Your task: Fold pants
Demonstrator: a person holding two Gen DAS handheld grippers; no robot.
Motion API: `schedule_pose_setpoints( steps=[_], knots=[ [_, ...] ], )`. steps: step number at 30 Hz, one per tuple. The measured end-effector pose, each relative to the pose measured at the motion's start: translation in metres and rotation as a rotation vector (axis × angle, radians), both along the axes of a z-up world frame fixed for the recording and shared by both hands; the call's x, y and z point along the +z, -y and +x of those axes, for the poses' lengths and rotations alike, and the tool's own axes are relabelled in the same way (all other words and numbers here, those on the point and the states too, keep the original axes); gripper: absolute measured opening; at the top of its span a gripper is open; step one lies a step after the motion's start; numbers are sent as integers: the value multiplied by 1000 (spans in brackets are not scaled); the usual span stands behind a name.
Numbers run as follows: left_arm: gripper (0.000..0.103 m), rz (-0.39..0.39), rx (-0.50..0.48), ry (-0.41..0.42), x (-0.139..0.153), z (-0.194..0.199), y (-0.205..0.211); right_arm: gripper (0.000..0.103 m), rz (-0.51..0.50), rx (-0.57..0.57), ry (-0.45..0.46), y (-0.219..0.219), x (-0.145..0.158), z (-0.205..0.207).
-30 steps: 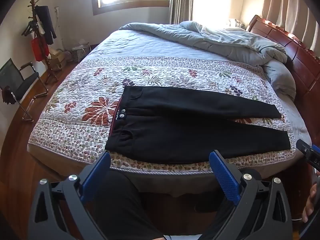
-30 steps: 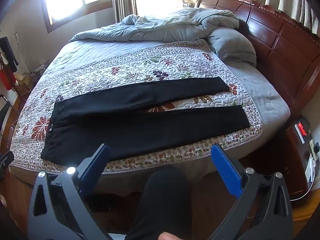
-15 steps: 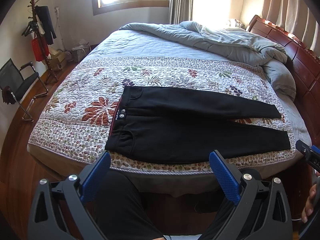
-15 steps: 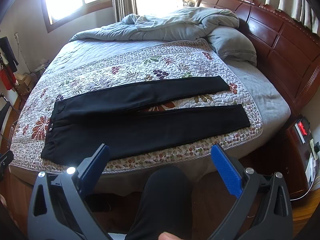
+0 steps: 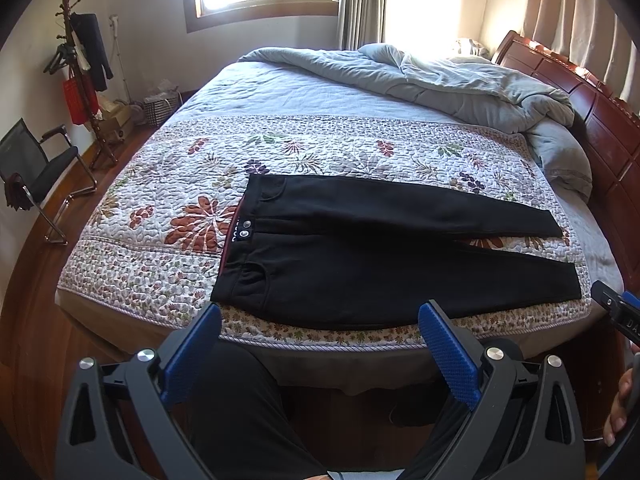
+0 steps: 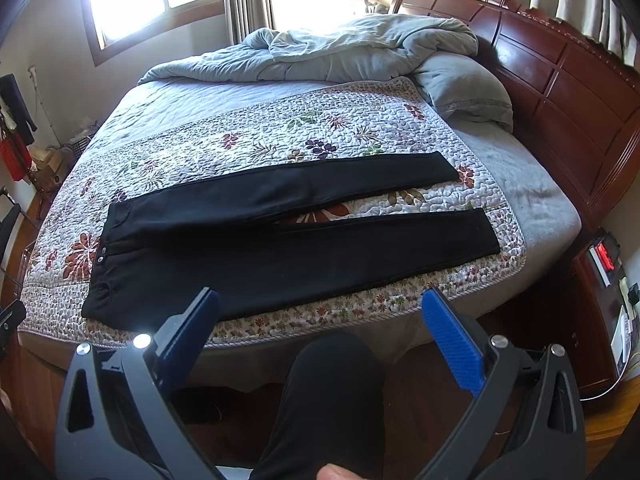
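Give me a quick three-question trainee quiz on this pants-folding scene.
1. True or false: the pants lie flat on the quilt, legs spread apart.
2. Which end faces the headboard: A waistband, B leg cuffs?
3. Fill in: both the left gripper and the right gripper are ____.

Key: 1 true; 2 B; 3 open.

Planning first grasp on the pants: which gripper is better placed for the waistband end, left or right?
Left. The left gripper, open, points near the waistband of the pants. The right gripper, also open, sits nearer the leg cuffs. Neither touches fabric.
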State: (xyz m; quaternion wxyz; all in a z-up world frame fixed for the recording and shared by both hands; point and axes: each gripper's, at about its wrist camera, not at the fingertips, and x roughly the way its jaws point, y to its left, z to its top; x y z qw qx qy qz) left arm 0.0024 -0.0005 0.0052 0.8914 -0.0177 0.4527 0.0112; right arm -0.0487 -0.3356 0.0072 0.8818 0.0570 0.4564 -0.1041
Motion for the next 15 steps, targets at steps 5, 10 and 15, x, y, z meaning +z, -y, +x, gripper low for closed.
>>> schedule_pose_setpoints(
  steps=[5, 10, 15],
  knots=[
    [99, 1, 0, 0, 1, 2, -1, 101, 0, -1, 0, 0, 0, 0],
    [99, 1, 0, 2, 3, 2, -1, 101, 0, 0, -1, 0, 1, -1],
    [99, 4, 0, 6, 5, 0, 3, 101, 0, -1, 0, 0, 2, -1]
  ],
)
